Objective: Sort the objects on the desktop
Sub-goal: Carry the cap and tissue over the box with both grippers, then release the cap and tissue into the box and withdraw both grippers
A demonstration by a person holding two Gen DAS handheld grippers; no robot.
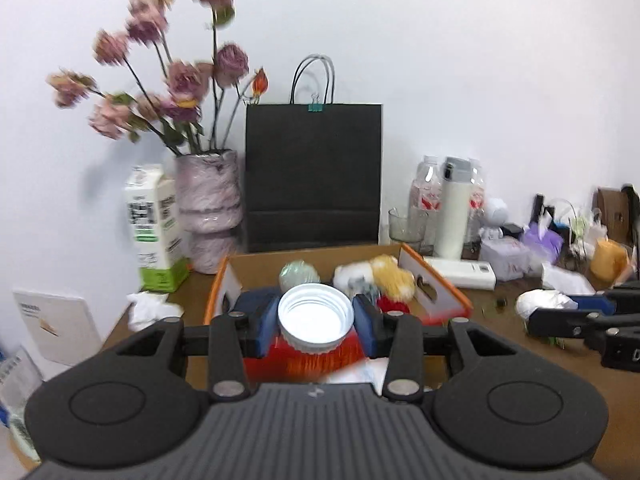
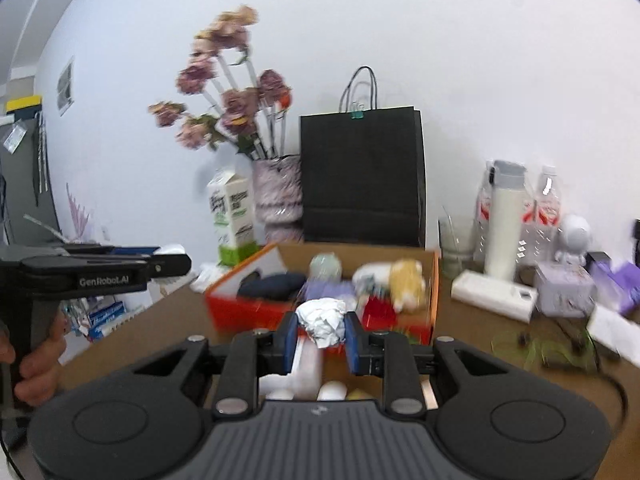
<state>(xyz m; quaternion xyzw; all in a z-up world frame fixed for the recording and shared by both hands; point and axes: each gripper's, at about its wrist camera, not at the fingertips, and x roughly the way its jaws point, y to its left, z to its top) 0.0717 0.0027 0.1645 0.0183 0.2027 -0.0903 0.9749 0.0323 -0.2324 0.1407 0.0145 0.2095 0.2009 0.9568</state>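
Note:
My left gripper [image 1: 316,322] is shut on a white screw cap [image 1: 316,320], held above the near part of the open cardboard box [image 1: 256,264]. My right gripper [image 2: 322,334] is shut on a crumpled white paper ball [image 2: 324,320], held above the near edge of the same box [image 2: 434,280]. The box holds plush toys [image 1: 390,274], a pale ball [image 1: 298,274], a dark cloth [image 2: 272,286] and red items. In the right wrist view the left gripper [image 2: 172,254] shows at the left, in a hand. In the left wrist view the right gripper [image 1: 532,308] shows at the right with its paper ball.
Behind the box stand a black paper bag [image 1: 314,176], a pink vase of flowers [image 1: 208,208] and a milk carton [image 1: 154,224]. To the right are a glass [image 1: 406,224], a white flask [image 1: 454,208], water bottles, a white power bank [image 1: 464,272] and small clutter. Crumpled tissue [image 1: 150,310] lies left.

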